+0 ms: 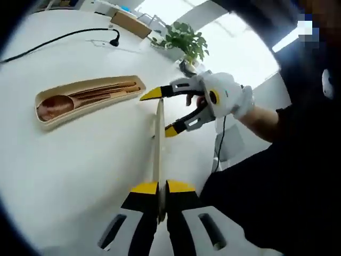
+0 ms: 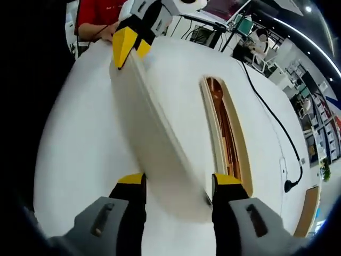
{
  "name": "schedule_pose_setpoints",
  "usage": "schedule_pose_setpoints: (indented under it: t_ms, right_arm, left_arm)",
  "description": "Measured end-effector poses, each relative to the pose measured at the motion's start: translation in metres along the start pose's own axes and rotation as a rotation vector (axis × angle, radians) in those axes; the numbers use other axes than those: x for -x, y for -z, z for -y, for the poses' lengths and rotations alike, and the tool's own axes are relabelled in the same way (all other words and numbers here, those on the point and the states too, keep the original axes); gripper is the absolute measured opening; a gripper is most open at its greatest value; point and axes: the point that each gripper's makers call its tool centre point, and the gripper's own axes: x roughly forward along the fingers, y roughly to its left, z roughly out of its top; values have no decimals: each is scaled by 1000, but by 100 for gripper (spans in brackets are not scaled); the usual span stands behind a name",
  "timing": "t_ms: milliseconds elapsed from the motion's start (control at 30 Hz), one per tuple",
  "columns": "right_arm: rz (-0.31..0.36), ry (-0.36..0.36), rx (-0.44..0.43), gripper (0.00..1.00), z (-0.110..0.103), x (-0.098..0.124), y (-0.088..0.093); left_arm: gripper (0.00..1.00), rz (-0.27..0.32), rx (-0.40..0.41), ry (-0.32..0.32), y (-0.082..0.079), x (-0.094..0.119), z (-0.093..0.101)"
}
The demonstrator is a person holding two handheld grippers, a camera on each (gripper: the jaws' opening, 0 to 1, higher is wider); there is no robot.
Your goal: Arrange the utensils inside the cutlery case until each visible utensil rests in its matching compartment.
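Observation:
The cream cutlery case base (image 1: 53,114) lies on the white table (image 1: 74,170), with a wooden spoon (image 1: 54,105) and wooden chopsticks (image 1: 109,89) inside it. My left gripper (image 1: 161,188) is shut on the near end of the cream case lid (image 1: 157,144), which appears edge-on, lifted off the table to the right of the base. My right gripper (image 1: 160,113) is open, its yellow-tipped jaws standing either side of the lid's far end. In the right gripper view the lid (image 2: 154,138) runs from the left gripper (image 2: 128,45) down between my right gripper (image 2: 178,180) jaws, with the case base (image 2: 226,133) to its right.
A black cable with a plug (image 1: 114,37) crosses the far side of the table, also visible as the cable (image 2: 277,133). A potted plant (image 1: 186,42) and a cardboard box (image 1: 130,24) stand beyond the table edge. A person in red (image 2: 98,16) sits at the far end.

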Motion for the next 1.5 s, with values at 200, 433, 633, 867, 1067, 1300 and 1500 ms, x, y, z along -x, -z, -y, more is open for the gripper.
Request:
schedule_pose_setpoints:
  t_ms: [200,433,633,867,1067,1300,1500]
  right_arm:
    - [13,2,21,49,-3,-1,-5]
    - [19,-7,18,48,-4,-2,-6]
    - [15,-63,33,48,-11,1,-8]
    - [38,-81,16,49,-9,12,-14]
    - [54,-79,67,50,-5,21,-26]
    - [56,-70,19,42,6,26,-27]
    - [48,-51,-72,41,19,22,-27]
  left_arm:
    - [3,42,159,79,-4,4,-1]
    - [3,73,266,145,-13,7,-1]
    - [3,42,296,200,-13,11,6]
    - [3,52,336,245,-20,14,8]
    - [3,79,357,279,-30,17,8]
    - [4,208,356,277,-54,24,2]
    - [4,357,324,212,-81,33,-10]
